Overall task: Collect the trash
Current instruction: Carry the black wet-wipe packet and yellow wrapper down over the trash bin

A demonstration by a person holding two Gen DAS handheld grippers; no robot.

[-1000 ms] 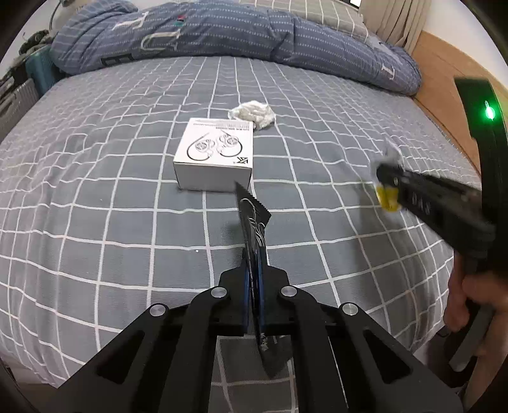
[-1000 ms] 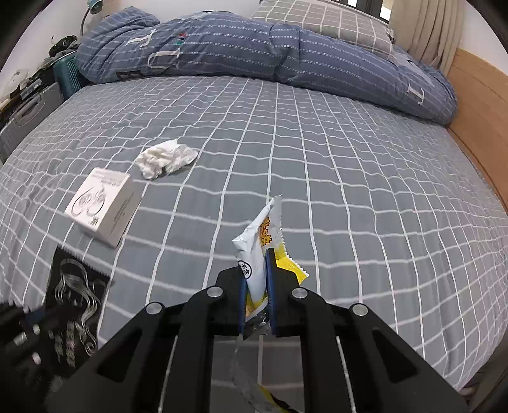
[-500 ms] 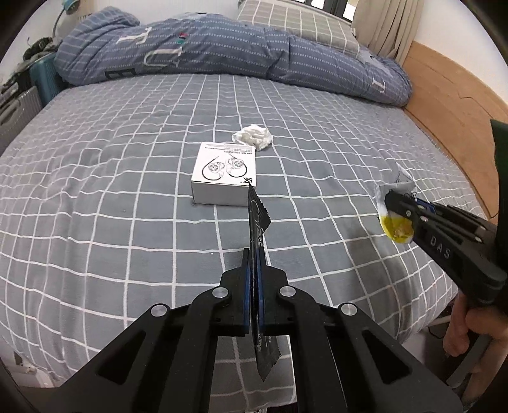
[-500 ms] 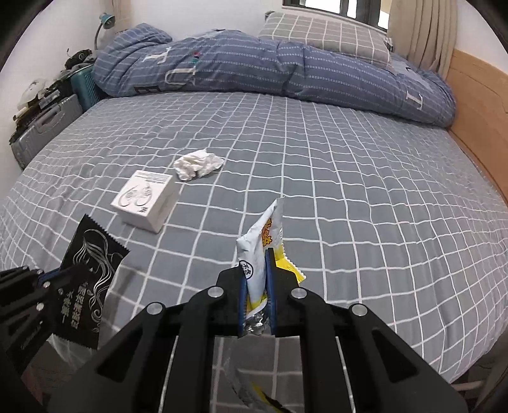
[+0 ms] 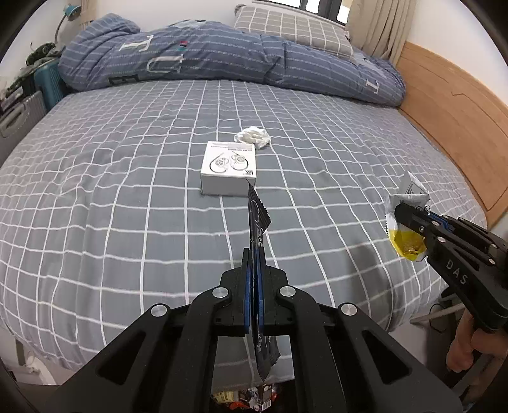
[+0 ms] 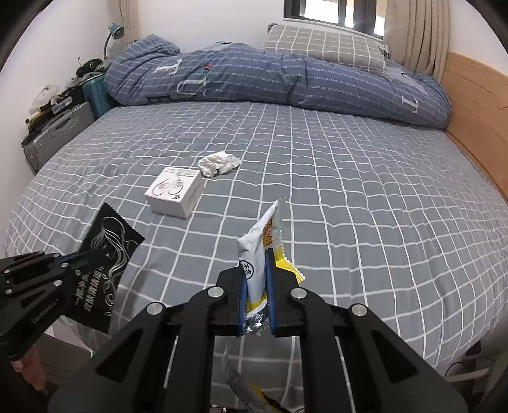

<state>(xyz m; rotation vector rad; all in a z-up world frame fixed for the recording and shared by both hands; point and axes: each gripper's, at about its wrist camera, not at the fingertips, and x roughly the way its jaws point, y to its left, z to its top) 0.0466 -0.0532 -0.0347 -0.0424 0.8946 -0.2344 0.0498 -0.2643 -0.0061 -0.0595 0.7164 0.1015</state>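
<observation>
Bedroom. Bed (image 5: 127, 190) covered by a grey sheet with a white grid; a wooden headboard (image 5: 451, 120) runs along the right. At the far end lies a rolled blue striped duvet (image 5: 222, 57) carrying large pale letters, "T" and "U" legible, with a grey checked pillow (image 5: 295, 28) behind it. Far left, off the bed: a grey suitcase (image 6: 54, 136), a teal crate (image 6: 98, 95), and a blue desk lamp (image 6: 114, 31).

Left gripper (image 5: 253, 254): jaws pressed together on a black sachet (image 5: 257, 219), seen edge-on in the left wrist view, serrated edge up. The right wrist view shows its face (image 6: 104, 254): a white line drawing of a woman with flowing hair and white Chinese characters, too small to read.

Right gripper (image 6: 257, 263): jaws clamped on a white and yellow snack wrapper (image 6: 262, 241), crumpled, with a round black stamp of Chinese characters near the pads and orange print higher up. From the left wrist view the right gripper's side bears "DAS" (image 5: 457, 270); a hand (image 5: 466, 346) holds its handle.

On the sheet, mid-bed: a white box (image 5: 228, 168) printed with an earphone drawing, small text unreadable. Just beyond it to the right lies a crumpled white tissue (image 5: 253, 136), close by but apart from the box.

At the near bottom edge of the left wrist view, below the gripper, coloured wrappers (image 5: 247, 397) show, partly hidden.
</observation>
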